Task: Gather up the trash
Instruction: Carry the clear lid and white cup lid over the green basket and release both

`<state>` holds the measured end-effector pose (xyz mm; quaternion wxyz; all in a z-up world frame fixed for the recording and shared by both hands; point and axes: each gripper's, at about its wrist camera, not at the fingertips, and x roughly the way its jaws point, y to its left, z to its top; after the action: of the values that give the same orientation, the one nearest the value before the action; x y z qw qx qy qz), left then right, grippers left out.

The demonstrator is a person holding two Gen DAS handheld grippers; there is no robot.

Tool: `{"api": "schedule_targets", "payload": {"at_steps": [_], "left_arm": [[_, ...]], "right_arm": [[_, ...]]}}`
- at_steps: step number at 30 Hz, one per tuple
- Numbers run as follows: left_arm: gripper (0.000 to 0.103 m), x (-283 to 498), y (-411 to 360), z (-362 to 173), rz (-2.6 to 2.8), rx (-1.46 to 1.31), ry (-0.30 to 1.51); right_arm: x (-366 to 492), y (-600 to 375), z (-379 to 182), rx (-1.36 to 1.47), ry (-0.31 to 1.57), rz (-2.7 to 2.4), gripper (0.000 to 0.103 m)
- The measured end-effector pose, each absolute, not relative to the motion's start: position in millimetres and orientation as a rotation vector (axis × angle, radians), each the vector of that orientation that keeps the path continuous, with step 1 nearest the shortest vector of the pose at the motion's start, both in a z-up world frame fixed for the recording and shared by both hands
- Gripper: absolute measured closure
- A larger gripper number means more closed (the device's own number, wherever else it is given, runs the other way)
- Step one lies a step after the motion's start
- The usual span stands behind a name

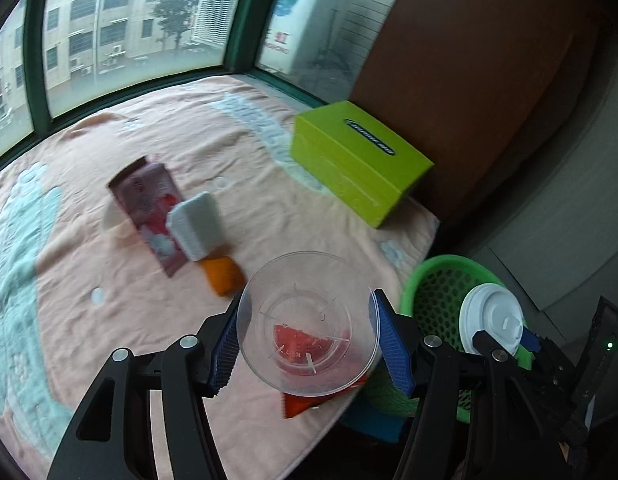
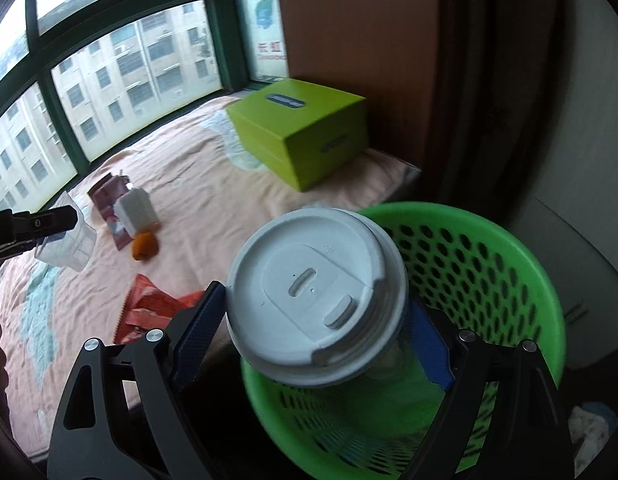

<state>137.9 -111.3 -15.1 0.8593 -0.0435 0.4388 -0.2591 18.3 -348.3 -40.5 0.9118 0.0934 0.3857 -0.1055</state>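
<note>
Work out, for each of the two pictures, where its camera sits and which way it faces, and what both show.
Left wrist: on the left gripper, looking down across the pink-covered table; its jaws grip a clear plastic cup.
Right wrist: on the right gripper, looking down over the green basket; its jaws grip a lidded white cup.
Both show: the lime-green box, basket and both cups.

You hold a clear plastic cup (image 1: 309,322), mouth toward you, above the bed's edge; a white-lidded cup (image 2: 315,300) hangs tilted over the green perforated basket (image 2: 489,264).
</note>
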Motion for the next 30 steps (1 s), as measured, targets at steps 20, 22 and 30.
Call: {"api": "schedule_targets", "payload": {"at_steps": [20, 22, 30], "left_arm": [[0.043, 99, -242, -15, -0.794, 0.031, 0.972], [0.043, 95, -252, -18, -0.814, 0.043, 0.982], [0.039, 82, -283, -31, -0.862, 0.094, 1.022]], "right_arm": [[-47, -411, -40, 0.256, 0.775, -0.374, 0.013], [-50, -415, -38, 0.258, 0.767, -0.384, 0.013], [-72, -434, -34, 0.3, 0.731, -0.423, 0.013]]}}
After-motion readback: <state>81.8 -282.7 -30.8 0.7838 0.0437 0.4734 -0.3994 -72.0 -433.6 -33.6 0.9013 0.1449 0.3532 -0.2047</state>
